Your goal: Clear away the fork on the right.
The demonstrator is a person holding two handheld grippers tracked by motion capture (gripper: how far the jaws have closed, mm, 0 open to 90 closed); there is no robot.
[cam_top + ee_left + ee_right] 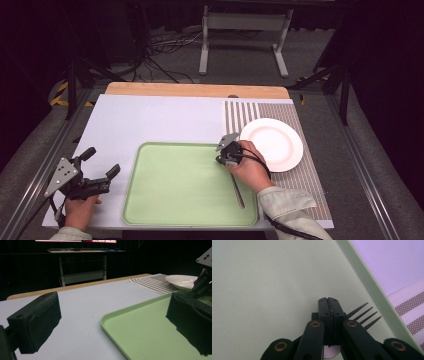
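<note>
Overhead, a white table (150, 120) carries a pale green tray (175, 185) at its near edge, with a striped placemat (305, 165) to the right and a white plate (275, 142) resting on it. A person works from the near side with a gripper in each hand.

The right gripper (226, 155) hangs over the tray's far right corner, just beside the plate, pointing down at the tray floor. Its jaws are pressed fully together; seen from its own camera, the two black pads meet with no gap. A dark fork (364, 315) lies flat on the tray right beneath and beside them, four tines poking out to the right of the closed tips toward the tray's raised rim. Whether the pads actually pinch the fork cannot be told.

From above, the fork's thin handle (237, 192) runs out from under the right hand toward the person, so its long axis lies near to far, roughly parallel to the tray's right edge. It looks slim, dark and matte.

The left gripper (102, 167) rests well apart, off the tray's left side, jaws spread wide and empty. The right hand is plainly the nearer to the fork.
</note>
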